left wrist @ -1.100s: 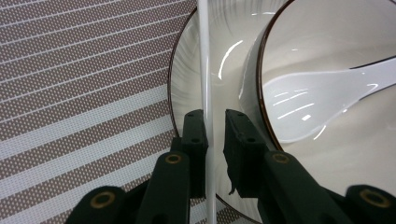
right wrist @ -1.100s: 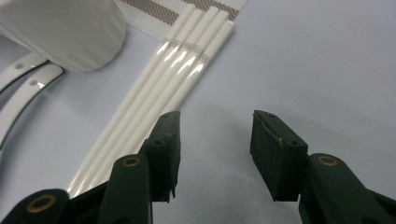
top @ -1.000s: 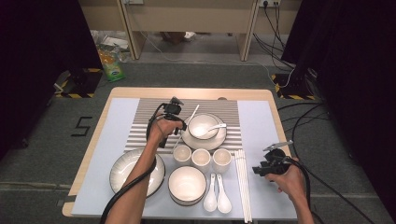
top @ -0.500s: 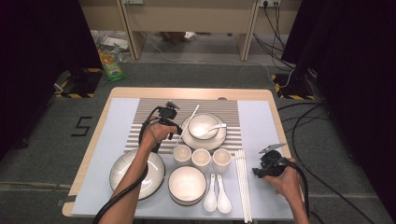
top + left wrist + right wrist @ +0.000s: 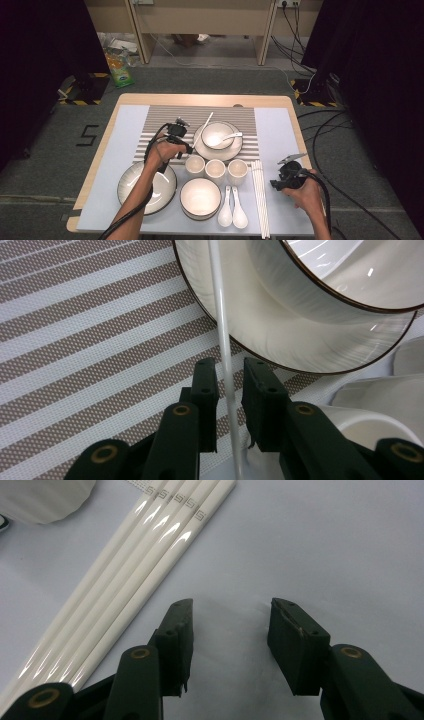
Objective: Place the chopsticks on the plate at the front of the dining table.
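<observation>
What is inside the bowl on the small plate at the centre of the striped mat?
A white spoon lies in the bowl, handle over the right rim. The bowl hides the middle of the small plate beneath it. A single chopstick leans against that plate's left rim.

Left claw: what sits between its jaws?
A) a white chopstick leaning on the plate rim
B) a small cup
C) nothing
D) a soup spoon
A: in the left gripper view, the left claw has a thin white chopstick between its jaws, running up across the plate rim.

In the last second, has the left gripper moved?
Yes. The left gripper has shifted left, away from the plate, along the striped mat.
</observation>
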Demonstrator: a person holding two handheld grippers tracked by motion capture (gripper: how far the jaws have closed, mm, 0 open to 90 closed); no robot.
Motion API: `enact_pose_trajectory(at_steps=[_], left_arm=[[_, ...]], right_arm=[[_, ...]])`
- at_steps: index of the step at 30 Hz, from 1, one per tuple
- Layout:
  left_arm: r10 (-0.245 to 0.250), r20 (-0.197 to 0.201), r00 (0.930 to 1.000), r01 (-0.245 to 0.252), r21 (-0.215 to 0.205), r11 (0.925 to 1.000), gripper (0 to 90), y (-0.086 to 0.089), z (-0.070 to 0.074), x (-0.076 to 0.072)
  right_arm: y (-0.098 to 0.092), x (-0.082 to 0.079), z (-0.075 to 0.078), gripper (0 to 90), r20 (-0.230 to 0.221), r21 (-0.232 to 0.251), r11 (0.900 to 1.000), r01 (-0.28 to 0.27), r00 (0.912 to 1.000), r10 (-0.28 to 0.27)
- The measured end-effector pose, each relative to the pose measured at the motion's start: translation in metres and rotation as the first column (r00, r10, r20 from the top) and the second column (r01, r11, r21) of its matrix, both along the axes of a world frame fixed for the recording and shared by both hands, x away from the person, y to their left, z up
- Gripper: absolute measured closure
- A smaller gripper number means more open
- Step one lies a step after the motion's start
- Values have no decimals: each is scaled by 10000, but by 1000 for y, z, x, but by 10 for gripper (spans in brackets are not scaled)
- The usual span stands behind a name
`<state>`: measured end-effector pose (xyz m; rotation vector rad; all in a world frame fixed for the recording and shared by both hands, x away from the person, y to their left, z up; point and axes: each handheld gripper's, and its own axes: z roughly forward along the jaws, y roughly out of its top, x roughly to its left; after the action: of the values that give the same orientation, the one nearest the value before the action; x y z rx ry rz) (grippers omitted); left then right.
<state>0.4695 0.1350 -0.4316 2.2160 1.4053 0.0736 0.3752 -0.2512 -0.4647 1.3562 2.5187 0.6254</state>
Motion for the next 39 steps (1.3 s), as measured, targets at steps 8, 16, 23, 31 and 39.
enact_pose_trajectory(at_steps=[8,16,23,31,39], left_arm=[[39,-235,9997,-39,25,10000,838,-4,-5,-1],[198,-241,9995,-188,382,9991,854,-18,-1,3],[145,-249,9996,-128,680,9976,847,-28,-1,7],[-31,-70,10000,38,998,9950,831,-35,1,9],[-170,100,9998,159,965,9952,806,-42,4,12]], right_arm=[[0,0,0,525,13,-4,10000,4,10000,-4],[-1,-1,0,525,28,73,10000,-4,10000,4],[-1,0,0,525,27,68,10000,-23,10000,22],[-1,0,0,525,-2,92,10000,-23,10000,23],[0,1,0,524,-92,63,10000,13,10000,-12]])
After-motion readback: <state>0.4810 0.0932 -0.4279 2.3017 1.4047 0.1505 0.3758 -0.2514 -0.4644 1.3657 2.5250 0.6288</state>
